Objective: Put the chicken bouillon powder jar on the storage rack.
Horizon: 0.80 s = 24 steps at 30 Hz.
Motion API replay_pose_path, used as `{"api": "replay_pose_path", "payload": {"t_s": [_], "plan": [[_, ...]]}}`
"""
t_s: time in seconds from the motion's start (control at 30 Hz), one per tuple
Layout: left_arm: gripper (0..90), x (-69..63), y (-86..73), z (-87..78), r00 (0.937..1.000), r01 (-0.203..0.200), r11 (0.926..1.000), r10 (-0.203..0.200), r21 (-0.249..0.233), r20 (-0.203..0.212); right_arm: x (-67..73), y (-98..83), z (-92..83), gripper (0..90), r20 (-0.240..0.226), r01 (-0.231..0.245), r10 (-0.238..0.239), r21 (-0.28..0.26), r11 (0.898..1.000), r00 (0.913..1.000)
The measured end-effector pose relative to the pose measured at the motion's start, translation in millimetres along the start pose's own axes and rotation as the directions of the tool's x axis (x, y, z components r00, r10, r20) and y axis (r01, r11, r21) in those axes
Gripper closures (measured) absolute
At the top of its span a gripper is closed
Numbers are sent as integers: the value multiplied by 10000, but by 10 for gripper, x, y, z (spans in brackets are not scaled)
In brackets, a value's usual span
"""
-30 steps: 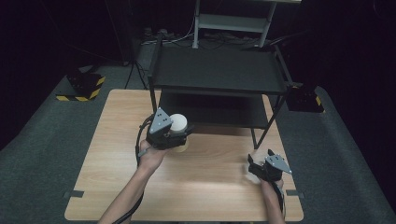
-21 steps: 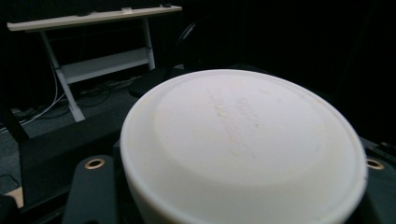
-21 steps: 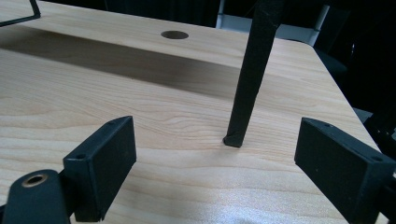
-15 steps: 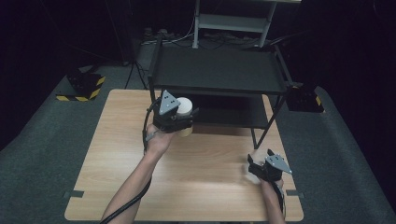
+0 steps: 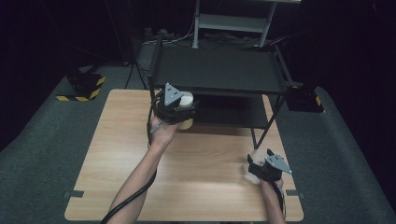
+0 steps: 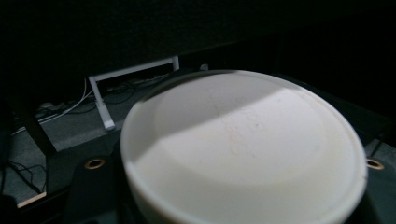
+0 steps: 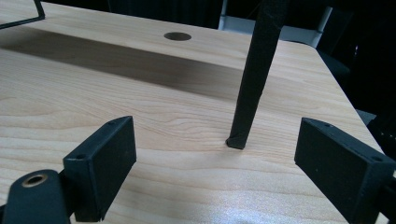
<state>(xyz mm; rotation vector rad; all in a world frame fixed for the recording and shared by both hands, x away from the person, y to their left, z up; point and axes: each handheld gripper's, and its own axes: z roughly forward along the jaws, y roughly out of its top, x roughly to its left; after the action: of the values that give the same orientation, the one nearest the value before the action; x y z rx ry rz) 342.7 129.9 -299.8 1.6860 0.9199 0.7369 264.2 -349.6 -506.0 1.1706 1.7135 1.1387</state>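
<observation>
Jaws first: the right gripper (image 5: 262, 164), low in the right part of the high view, has its two black jaws spread wide with nothing between them; its own view shows bare wood in the gap and one black leg (image 7: 252, 79) of the shelf unit standing just beyond. The left gripper (image 5: 173, 108), left of centre in the high view, pinches a white round container (image 5: 186, 100), whose flat lid (image 6: 243, 144) takes up most of the left gripper view, so the jaws themselves are hidden there.

By size: a light wooden table (image 5: 121, 140) spans the middle and lower frame of the high view, on grey carpet. A black two-tier shelf unit (image 5: 219, 70) stands on its far half, in the upper centre. The container is held off the tabletop at the front left corner of that unit, about level with the gap between the upper and lower shelves. A round hole (image 7: 177, 36) in the tabletop shows at the top of the right gripper view. A yellow-and-black striped block (image 5: 84, 86) sits on the floor at the upper left.
</observation>
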Motion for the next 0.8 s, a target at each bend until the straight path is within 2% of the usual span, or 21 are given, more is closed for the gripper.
{"api": "replay_pose_path", "payload": {"t_s": [0.23,0.43,0.8], "plan": [[346,-44,-19,94,9993,30,10000,-31,-38,-365,-1,0,0,120,-29,7,-8,-1,10000,10000],[346,-53,-43,154,9980,200,9996,-212,-218,-596,-3,-1,0,119,-49,30,-30,-9,10000,10000],[346,-13,-57,264,9956,510,9979,-539,-391,-770,-1,2,1,119,-64,74,-74,5,10000,10000]]}}
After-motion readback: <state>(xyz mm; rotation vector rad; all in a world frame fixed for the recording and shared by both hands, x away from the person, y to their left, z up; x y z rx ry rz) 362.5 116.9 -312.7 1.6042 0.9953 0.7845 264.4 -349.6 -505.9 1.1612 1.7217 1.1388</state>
